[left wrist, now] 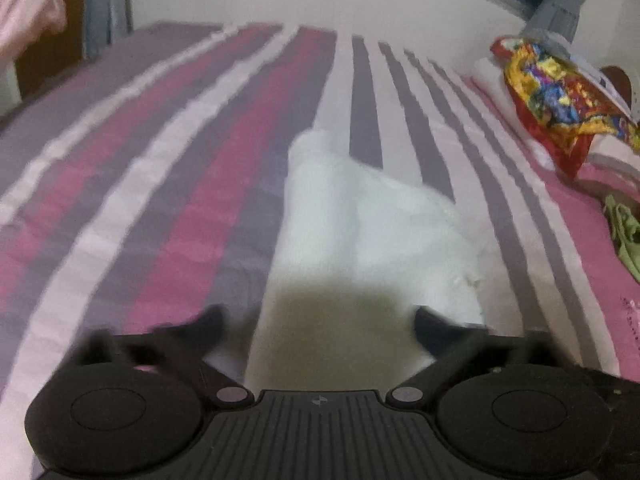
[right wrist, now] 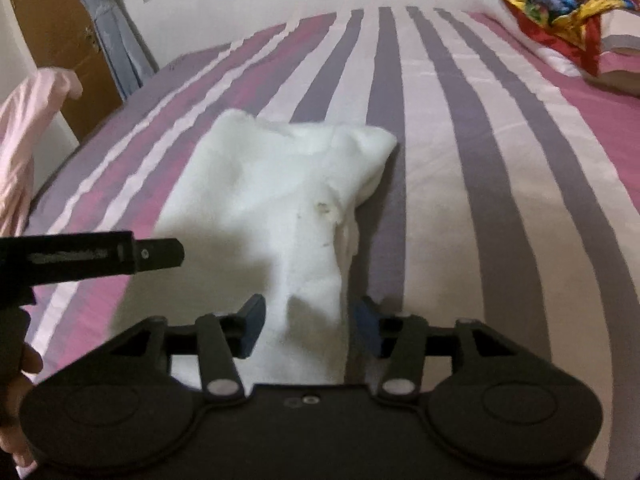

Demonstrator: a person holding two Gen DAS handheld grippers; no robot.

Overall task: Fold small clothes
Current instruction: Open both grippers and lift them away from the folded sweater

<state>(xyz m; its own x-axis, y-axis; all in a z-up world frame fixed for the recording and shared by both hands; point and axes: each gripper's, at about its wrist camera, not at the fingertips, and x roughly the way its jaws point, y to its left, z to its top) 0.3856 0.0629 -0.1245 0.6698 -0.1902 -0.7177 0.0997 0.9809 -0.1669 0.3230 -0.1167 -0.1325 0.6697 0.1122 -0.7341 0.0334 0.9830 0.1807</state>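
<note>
A small white garment (left wrist: 360, 216) lies crumpled on the striped pink, purple and white bedsheet (left wrist: 160, 168). It also shows in the right wrist view (right wrist: 272, 192). My left gripper (left wrist: 320, 320) is open, its jaws wide apart on either side of the garment's near edge. My right gripper (right wrist: 310, 326) is open too, its blue-padded fingers (right wrist: 252, 320) on either side of a narrow near end of the garment. The left gripper's finger (right wrist: 156, 256) reaches in from the left in the right wrist view.
A colourful red and yellow cloth (left wrist: 560, 96) lies over a pillow at the far right. A green item (left wrist: 624, 236) lies at the right edge. Pink fabric (right wrist: 24, 140) hangs at the left by a brown door (right wrist: 60, 28).
</note>
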